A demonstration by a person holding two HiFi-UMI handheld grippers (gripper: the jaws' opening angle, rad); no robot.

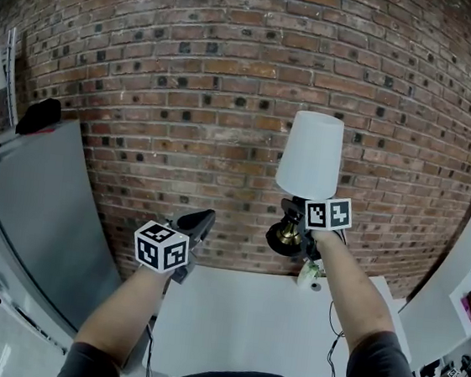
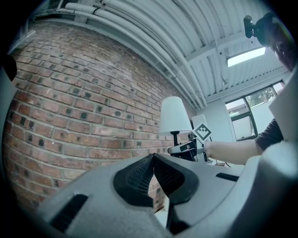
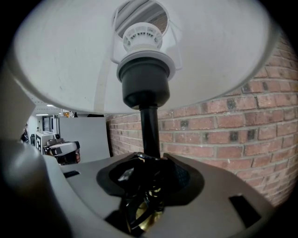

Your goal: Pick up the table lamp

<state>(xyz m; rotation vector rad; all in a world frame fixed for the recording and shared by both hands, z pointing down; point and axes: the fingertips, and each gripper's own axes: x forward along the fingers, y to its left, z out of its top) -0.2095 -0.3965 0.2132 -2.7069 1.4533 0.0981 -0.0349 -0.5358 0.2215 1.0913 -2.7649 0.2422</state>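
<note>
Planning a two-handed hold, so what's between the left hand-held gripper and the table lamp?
Nothing. The head view shows bare air from the left hand-held gripper to the table lamp, brick wall behind.

The hand-held gripper clamps the table lamp (white shade overhead) before a brick wall.

Brick wall ahead of left gripper, right gripper. White table below both. Grey panel left of left gripper. White bottle under right gripper.
</note>
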